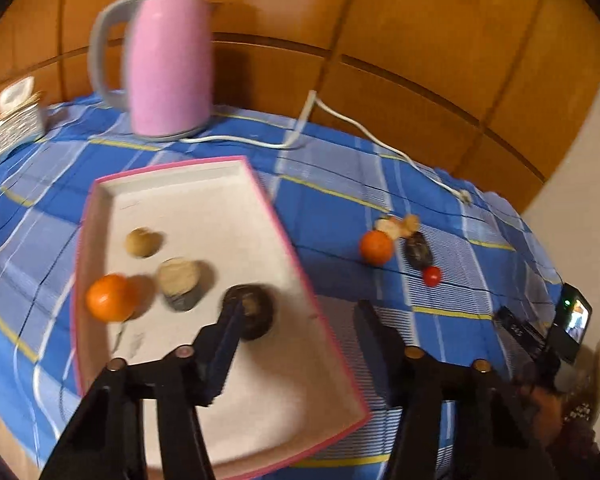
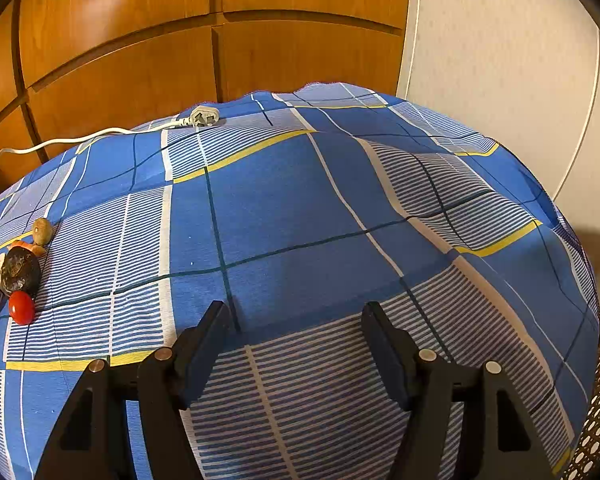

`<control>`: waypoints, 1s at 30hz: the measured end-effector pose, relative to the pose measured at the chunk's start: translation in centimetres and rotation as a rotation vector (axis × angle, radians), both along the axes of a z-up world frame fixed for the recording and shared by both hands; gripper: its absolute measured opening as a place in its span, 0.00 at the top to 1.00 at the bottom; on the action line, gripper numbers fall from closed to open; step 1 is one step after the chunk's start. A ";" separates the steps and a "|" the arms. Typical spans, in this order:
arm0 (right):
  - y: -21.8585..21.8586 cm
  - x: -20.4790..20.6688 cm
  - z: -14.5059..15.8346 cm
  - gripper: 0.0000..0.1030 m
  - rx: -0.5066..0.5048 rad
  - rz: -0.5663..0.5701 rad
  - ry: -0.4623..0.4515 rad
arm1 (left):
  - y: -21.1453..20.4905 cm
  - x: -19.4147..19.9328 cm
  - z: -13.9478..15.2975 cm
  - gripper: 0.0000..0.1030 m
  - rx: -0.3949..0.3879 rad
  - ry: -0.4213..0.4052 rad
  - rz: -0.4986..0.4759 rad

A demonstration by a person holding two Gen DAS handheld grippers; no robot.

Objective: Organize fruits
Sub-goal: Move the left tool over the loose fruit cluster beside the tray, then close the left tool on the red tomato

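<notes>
Fruits beside the pink tray [image 1: 284,236] — orange [image 1: 376,247], cherry tomato [image 1: 431,276] — light, round, roll-prone, take across middle; left gripper [image 1: 298,310] and right gripper [image 2: 296,314] both parted, empty.

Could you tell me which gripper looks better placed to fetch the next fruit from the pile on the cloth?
Probably the left gripper: open and empty by the tray, it faces the pile. The right gripper, also open, sees the pile only at its view's far edge.

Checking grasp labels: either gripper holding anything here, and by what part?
Nothing held. Left gripper is empty above the tray; right gripper is empty over the tablecloth.
</notes>
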State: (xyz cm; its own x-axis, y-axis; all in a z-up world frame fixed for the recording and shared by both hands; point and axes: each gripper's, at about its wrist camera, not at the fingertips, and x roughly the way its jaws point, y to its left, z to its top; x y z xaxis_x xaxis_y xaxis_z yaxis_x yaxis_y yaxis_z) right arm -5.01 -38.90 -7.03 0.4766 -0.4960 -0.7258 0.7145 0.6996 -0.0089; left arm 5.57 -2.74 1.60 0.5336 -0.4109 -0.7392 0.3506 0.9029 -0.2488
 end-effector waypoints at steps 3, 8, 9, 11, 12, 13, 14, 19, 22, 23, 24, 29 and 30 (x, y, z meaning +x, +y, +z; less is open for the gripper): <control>0.0 0.0 0.0 0.32 0.000 0.000 0.000 | -2.2 0.6 0.0 0.52 -0.038 0.040 -0.086; 0.0 0.0 0.0 0.32 0.000 0.000 0.000 | -6.9 1.2 -0.7 0.52 -0.073 0.084 -0.211; 0.0 0.0 0.0 0.32 0.000 0.000 -0.001 | -7.6 1.4 -1.0 0.52 -0.077 0.095 -0.226; 0.0 0.0 0.0 0.32 0.000 0.000 -0.001 | -9.9 1.8 -1.8 0.52 -0.077 0.116 -0.259; 0.0 0.0 0.0 0.32 0.000 0.000 -0.001 | -10.6 1.9 -2.1 0.52 -0.069 0.122 -0.267; 0.0 0.0 0.0 0.32 0.000 0.000 -0.001 | -11.7 2.2 -2.6 0.52 -0.061 0.136 -0.275; 0.0 0.0 0.0 0.32 0.000 0.000 -0.001 | -12.4 2.5 -3.0 0.52 -0.060 0.154 -0.278; 0.0 0.0 0.0 0.32 -0.001 0.000 -0.001 | -15.9 3.4 -4.8 0.54 -0.040 0.212 -0.272; 0.0 0.0 0.0 0.31 -0.002 0.000 -0.001 | -17.5 3.9 -5.4 0.54 -0.033 0.232 -0.265; 0.0 0.0 0.0 0.31 -0.002 0.000 0.000 | -18.1 4.1 -5.6 0.54 -0.028 0.232 -0.253; 0.0 0.0 0.0 0.31 -0.003 0.000 0.000 | -18.3 4.3 -5.7 0.54 -0.023 0.228 -0.251; 0.0 0.1 0.1 0.31 -0.005 0.000 0.001 | -19.9 4.9 -6.3 0.61 0.069 0.184 -0.198; 0.0 0.1 0.1 0.31 -0.005 0.000 0.001 | -19.9 5.1 -6.5 0.65 0.070 0.195 -0.192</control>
